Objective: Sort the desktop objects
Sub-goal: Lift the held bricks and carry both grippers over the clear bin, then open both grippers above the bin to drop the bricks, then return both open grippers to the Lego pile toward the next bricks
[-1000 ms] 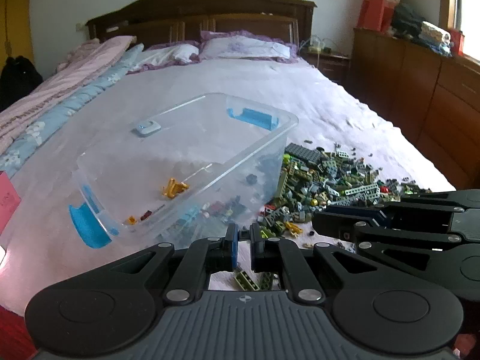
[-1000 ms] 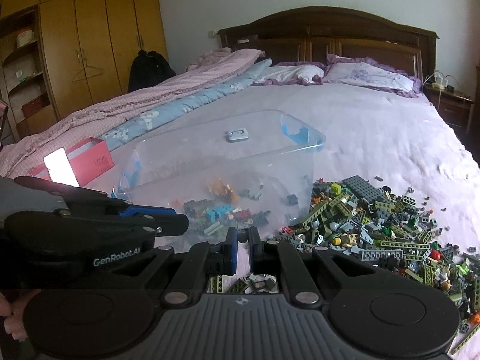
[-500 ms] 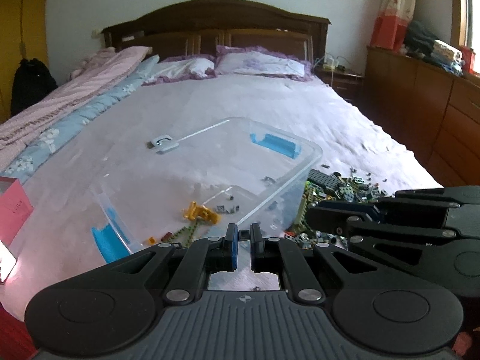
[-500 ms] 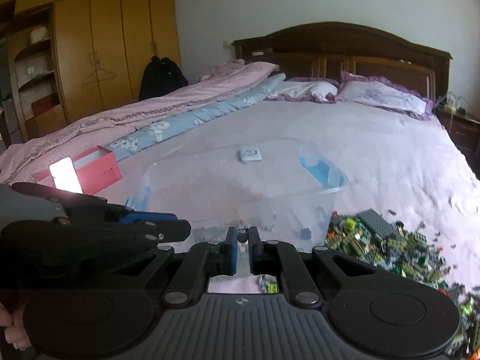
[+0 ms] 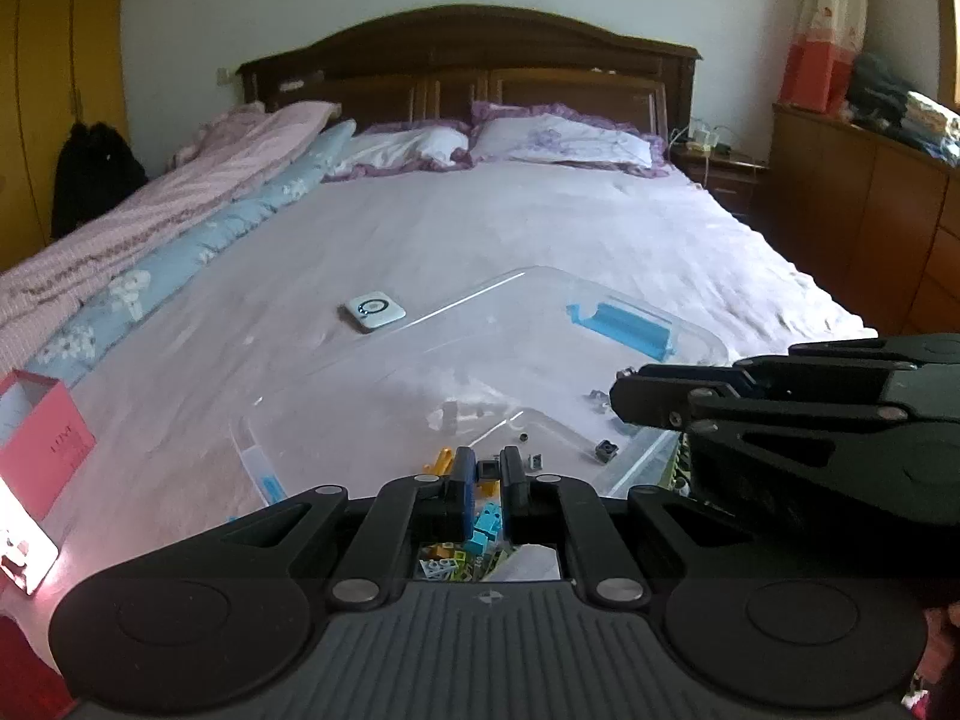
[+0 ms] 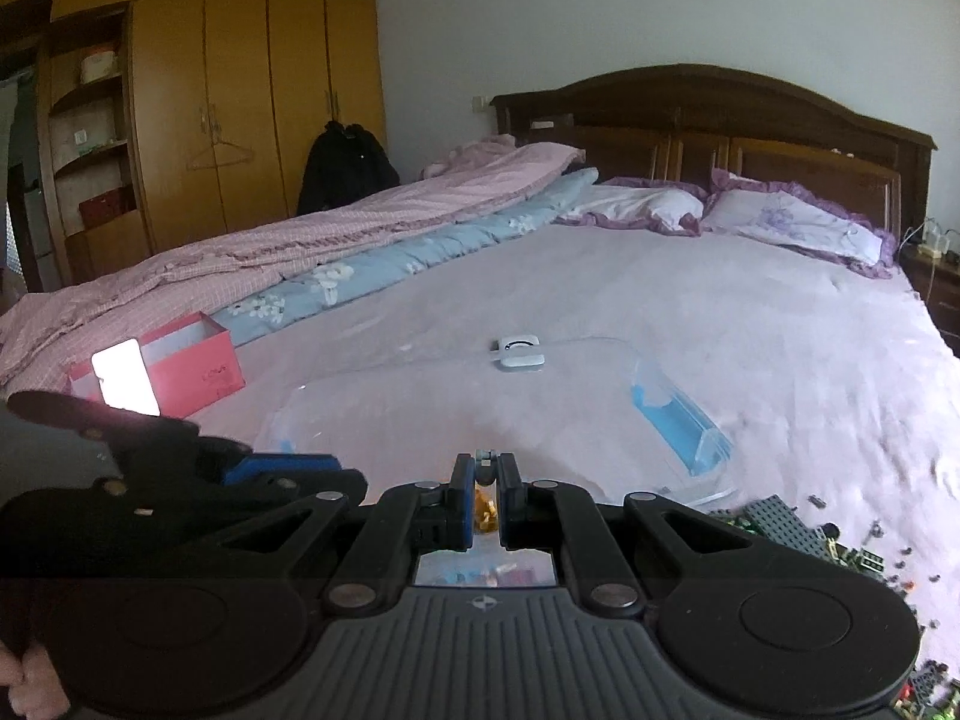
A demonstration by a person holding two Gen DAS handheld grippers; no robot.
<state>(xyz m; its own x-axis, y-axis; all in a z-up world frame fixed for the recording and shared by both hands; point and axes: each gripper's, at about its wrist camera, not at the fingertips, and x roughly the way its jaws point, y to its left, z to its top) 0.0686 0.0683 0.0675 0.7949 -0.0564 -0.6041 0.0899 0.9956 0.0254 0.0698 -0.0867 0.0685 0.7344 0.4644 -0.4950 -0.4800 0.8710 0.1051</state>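
A small dark brick [image 5: 487, 469] is pinched between the nearly closed jaws of the left gripper [image 5: 487, 471]; a tiny grey piece [image 6: 483, 457] is nipped at the tips of the right gripper [image 6: 483, 474]. Both are judged light, hard and slippery, best taken across flat sides. Below, a clear plastic bin [image 5: 636, 315] is seen, holding a few scattered bricks [image 5: 606, 450]; the loose brick pile [image 6: 780, 519] is left on the bed [image 6: 750, 312] beside it.
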